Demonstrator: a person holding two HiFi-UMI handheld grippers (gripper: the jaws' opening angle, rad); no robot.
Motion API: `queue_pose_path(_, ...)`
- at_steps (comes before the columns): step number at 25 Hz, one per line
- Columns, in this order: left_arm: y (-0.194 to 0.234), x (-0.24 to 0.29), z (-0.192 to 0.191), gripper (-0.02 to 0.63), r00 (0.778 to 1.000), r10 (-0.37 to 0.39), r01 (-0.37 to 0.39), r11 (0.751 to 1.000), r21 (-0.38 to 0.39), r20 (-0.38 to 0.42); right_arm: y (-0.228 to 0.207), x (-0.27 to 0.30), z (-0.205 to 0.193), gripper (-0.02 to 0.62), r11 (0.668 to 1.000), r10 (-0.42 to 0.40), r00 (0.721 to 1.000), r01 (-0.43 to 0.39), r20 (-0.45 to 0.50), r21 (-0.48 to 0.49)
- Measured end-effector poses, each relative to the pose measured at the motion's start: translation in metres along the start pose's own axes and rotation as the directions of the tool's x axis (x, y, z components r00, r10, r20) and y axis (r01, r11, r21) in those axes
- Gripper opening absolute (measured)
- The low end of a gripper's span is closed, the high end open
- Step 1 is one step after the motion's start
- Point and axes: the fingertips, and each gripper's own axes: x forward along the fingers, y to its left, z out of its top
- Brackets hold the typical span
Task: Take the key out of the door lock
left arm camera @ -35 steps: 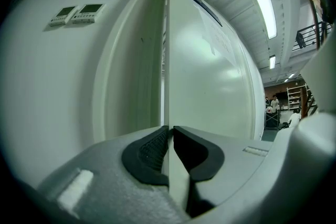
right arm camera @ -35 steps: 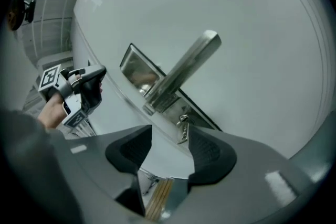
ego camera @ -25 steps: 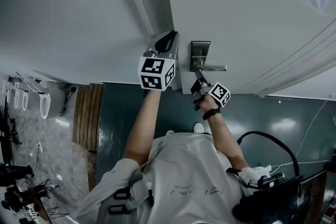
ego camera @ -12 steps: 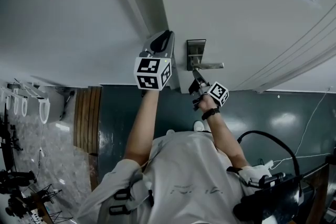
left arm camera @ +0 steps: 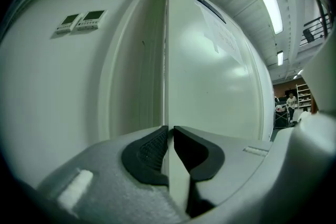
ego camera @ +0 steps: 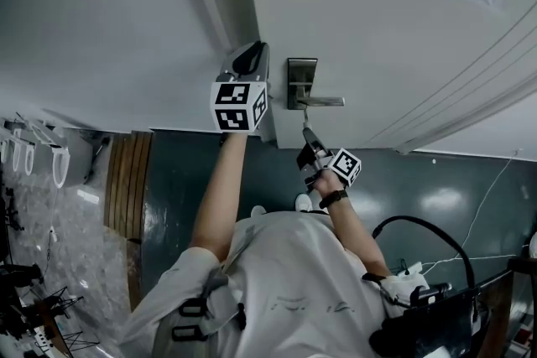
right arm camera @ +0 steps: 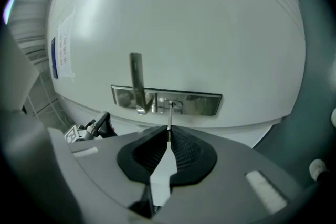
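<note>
Key (right arm camera: 169, 118) pinched in my right gripper (right arm camera: 168, 132), tip at the lock plate (right arm camera: 202, 104); left gripper (left arm camera: 169, 132) clamps the door edge (left arm camera: 167, 60)

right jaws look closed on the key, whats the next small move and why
Probably draw the right gripper straight back from the lock plate, in line with the key. Its jaws are shut on the key, whose tip appears to sit in the keyhole. The left gripper clamps the door edge, which should steady the door.
</note>
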Motion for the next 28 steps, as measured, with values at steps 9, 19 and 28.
queue_pose_path(9,-0.035,-0.040,-0.026,0.002,1.000,0.022,-0.022,1.000,-0.002,0.005,0.073,-0.050,0.023,0.021,0.826,-0.061,0.991,-0.015,-0.117,-0.563)
queue_pose_path(19,-0.093,-0.132,-0.063,0.002,0.999,-0.003,0.004,0.999,-0.036,0.034,0.186,-0.086,-0.005,0.023,0.423,-0.010,1.000,0.002,-0.003,-0.906)
queue_pose_path(28,-0.131,-0.210,-0.050,0.002,0.990,-0.026,0.034,0.998,-0.060,0.142,0.235,-0.168,-0.033,0.023,0.264,0.037,0.984,0.157,0.172,-0.952)
